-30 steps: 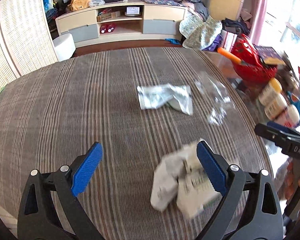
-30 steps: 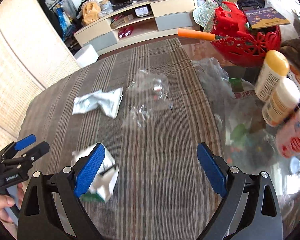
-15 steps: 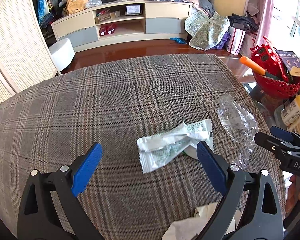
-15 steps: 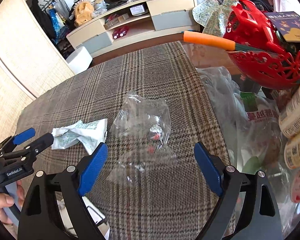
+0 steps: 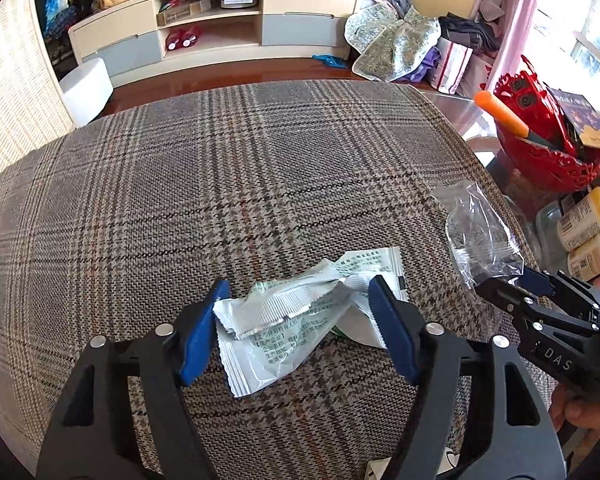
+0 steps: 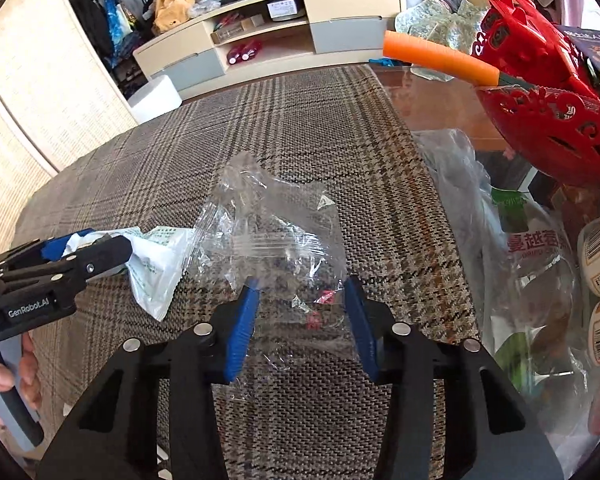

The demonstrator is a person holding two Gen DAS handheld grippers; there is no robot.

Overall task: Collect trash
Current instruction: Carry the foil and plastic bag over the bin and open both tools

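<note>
Plaid woven tablecloth (image 5: pixel 260 184) carries the litter: left gripper (image 5: pixel 300 320) is closing around the crumpled white foil wrapper (image 5: pixel 284 320); at three o'clock, right gripper (image 6: pixel 300 316) is closing on the clear plastic bag (image 6: pixel 268 232), both straddling for a pinch.

Crumpled white wrapper (image 5: pixel 296 316) lies just beside crinkled clear bag (image 6: pixel 276 240) on plaid cloth (image 5: pixel 220 184).

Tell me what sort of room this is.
Most likely a lived-in living room: a low TV cabinet along the far wall, a table with a plaid cloth, and a heap of clothes on the floor.
</note>
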